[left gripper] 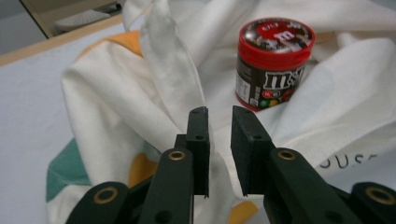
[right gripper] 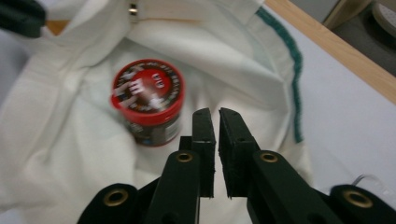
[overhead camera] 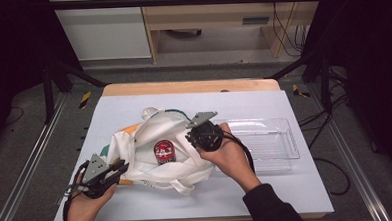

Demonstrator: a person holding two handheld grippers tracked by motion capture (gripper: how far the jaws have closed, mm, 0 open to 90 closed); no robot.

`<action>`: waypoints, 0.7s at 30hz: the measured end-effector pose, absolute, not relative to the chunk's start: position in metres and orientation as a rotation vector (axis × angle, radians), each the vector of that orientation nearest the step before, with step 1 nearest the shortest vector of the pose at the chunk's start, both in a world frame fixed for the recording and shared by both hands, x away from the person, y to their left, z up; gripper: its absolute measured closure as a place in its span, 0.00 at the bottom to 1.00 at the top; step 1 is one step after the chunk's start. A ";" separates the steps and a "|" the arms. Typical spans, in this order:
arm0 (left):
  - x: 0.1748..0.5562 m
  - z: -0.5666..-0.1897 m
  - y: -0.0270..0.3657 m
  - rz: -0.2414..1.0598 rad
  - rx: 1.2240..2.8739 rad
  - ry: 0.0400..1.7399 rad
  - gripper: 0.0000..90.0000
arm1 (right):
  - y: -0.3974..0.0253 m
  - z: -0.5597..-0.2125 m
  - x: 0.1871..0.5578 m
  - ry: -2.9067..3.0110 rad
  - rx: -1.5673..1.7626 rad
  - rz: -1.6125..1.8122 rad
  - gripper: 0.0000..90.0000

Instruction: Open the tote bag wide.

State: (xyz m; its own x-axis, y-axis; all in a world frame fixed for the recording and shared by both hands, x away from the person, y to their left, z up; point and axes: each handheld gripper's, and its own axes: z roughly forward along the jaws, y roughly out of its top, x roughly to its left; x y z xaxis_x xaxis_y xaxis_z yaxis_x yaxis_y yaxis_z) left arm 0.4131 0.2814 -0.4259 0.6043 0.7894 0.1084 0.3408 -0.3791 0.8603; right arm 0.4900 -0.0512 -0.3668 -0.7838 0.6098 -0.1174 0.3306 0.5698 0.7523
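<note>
A white cloth tote bag lies open in the middle of the table. In its mouth stands a dark candy jar with a red lid, upright. My left gripper is at the bag's left edge; a raised fold of the bag's cloth runs into the narrow gap between its jaws, with the jar just beyond. My right gripper hovers at the bag's right rim, jaws almost together with nothing between them. In the right gripper view the jar sits blurred just left of its tips.
A clear plastic tray rests on the table right of the bag, beside my right hand. The bag's green-trimmed rim lies by the table's wooden far edge. Bare tabletop runs along the front.
</note>
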 end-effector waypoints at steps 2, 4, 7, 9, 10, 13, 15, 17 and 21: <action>0.416 -0.420 0.281 0.658 1.967 0.879 0.91 | -0.055 -0.368 0.475 2.430 0.759 1.084 0.99; 0.420 -0.413 0.279 0.665 1.980 0.850 0.95 | -0.059 -0.369 0.461 2.422 0.754 1.115 1.00; 0.429 -0.403 0.273 0.677 2.002 0.817 0.98 | -0.065 -0.372 0.447 2.404 0.758 1.130 1.00; 0.438 -0.396 0.267 0.701 2.014 0.778 0.99 | -0.068 -0.374 0.438 2.388 0.758 1.136 1.00; 0.443 -0.394 0.265 0.702 2.015 0.773 0.99 | -0.069 -0.376 0.434 2.384 0.756 1.139 1.00; 0.459 -0.389 0.261 0.702 2.016 0.776 0.99 | -0.070 -0.382 0.426 2.384 0.743 1.137 1.00; 0.472 -0.389 0.261 0.670 2.004 0.797 1.00 | -0.070 -0.388 0.422 2.388 0.736 1.132 1.00; 0.481 -0.391 0.261 0.659 2.007 0.807 1.00 | -0.070 -0.392 0.420 2.388 0.738 1.133 1.00; 0.494 -0.396 0.259 0.660 2.013 0.825 1.00 | -0.067 -0.406 0.418 2.380 0.756 1.118 1.00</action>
